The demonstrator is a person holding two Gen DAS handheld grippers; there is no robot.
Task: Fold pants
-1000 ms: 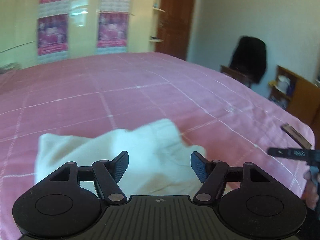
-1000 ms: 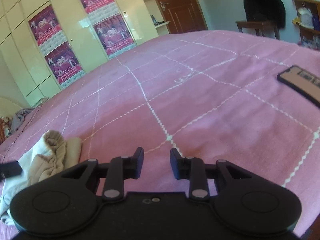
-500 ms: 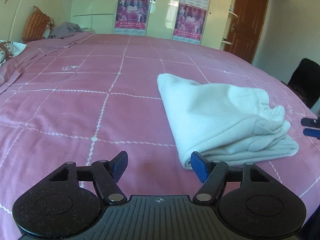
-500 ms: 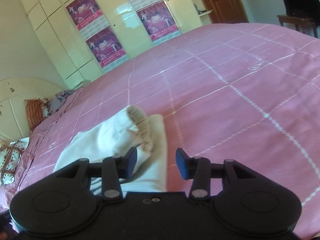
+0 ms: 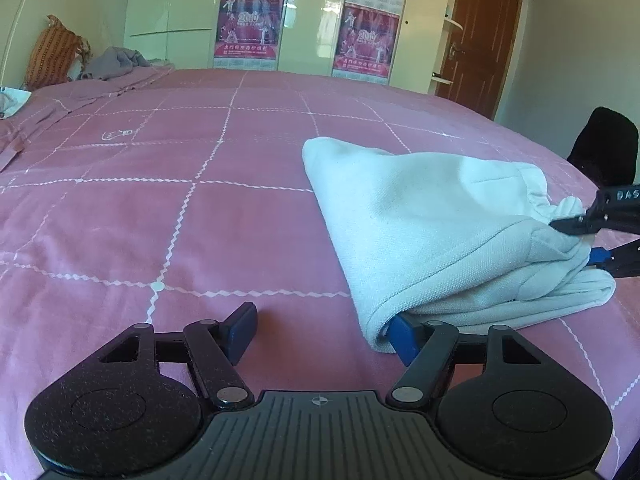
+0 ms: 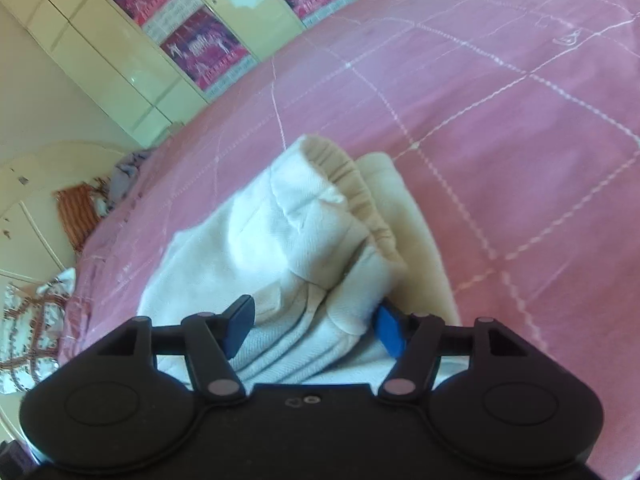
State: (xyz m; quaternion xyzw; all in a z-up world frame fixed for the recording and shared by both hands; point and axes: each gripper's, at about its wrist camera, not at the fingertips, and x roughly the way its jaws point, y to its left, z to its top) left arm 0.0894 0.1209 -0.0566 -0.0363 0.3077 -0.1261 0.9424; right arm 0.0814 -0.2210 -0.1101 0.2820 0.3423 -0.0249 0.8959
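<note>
The white pants (image 5: 440,232) lie folded in a thick bundle on the pink checked bedspread (image 5: 160,200). My left gripper (image 5: 322,334) stands open low over the bed at the bundle's near corner, and its right finger (image 5: 404,338) is tucked under the fold edge. At the bundle's right end my right gripper (image 5: 576,240) straddles the fabric. In the right wrist view the pants (image 6: 304,232) show their beige elastic waistband (image 6: 352,184). There my right gripper (image 6: 312,326) has bunched cloth between its jaws, which are opening, and the pads do not squeeze it.
Cream wardrobe doors with red posters (image 5: 248,28) and a brown door (image 5: 476,40) stand beyond the bed. A dark garment on a chair (image 5: 604,148) sits off the bed's right side. Grey clothes (image 5: 116,62) and an orange cushion (image 5: 56,56) lie at the far left.
Both grippers have swung in and closed on the folded pants. The left one came down to the near corner. The right one reached the waistband end, and its jaws spread wider.
</note>
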